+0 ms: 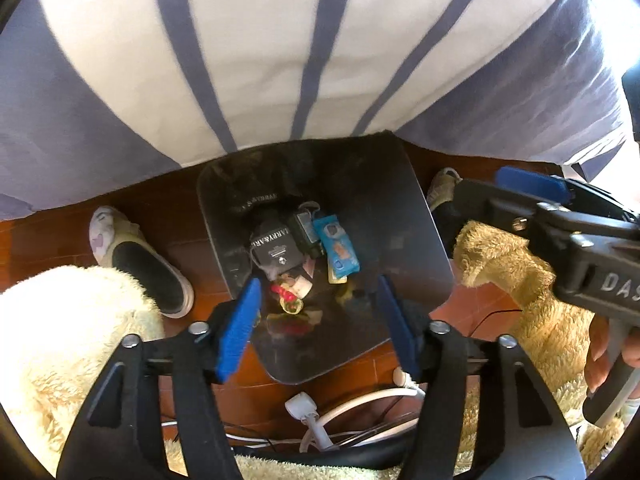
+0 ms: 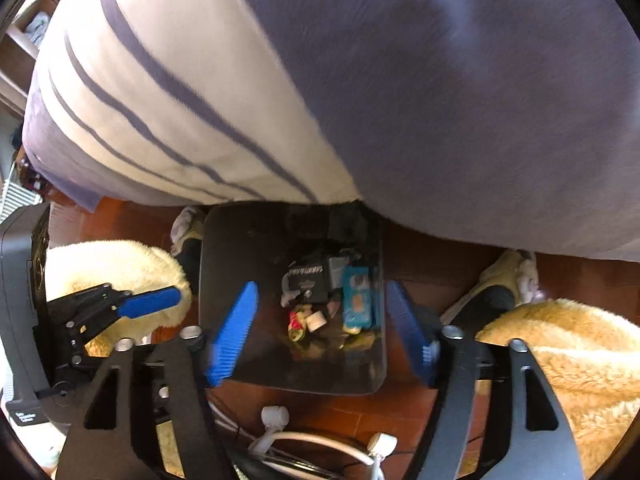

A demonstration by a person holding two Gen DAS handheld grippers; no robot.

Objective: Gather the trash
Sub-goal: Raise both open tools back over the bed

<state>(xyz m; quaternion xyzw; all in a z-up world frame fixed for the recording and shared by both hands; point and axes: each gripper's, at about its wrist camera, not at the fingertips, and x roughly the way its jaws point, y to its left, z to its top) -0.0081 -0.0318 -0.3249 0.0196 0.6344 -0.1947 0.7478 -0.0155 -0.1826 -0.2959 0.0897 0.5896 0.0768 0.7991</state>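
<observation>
While both my hands tilt steeply toward the floor, my left gripper (image 1: pixel 318 320) hangs over the dark bin (image 1: pixel 416 240) with its blue pads (image 1: pixel 238 328) spread wide and nothing between them. My right gripper (image 2: pixel 320 328) hangs the same way over the same bin, jaws apart and empty. In the left view my right hand (image 1: pixel 608 352) curls round the handle of its gripper at the right edge. White cables and plugs (image 1: pixel 312 412) lie on the red-brown floor (image 1: pixel 176 188) just below the near rim. Down inside the bin sits the trash: a black box with white lettering (image 1: pixel 276 248), a blue packet (image 1: pixel 336 244) beside it, and a red and yellow wrapper (image 1: pixel 286 298) nearer me. Fluffy cream rugs (image 1: pixel 60 328) flank the bin, with slippers (image 1: pixel 136 260) on either side. Beyond, a white bedcover with blue stripes (image 1: pixel 280 60) overhangs the far rim.
</observation>
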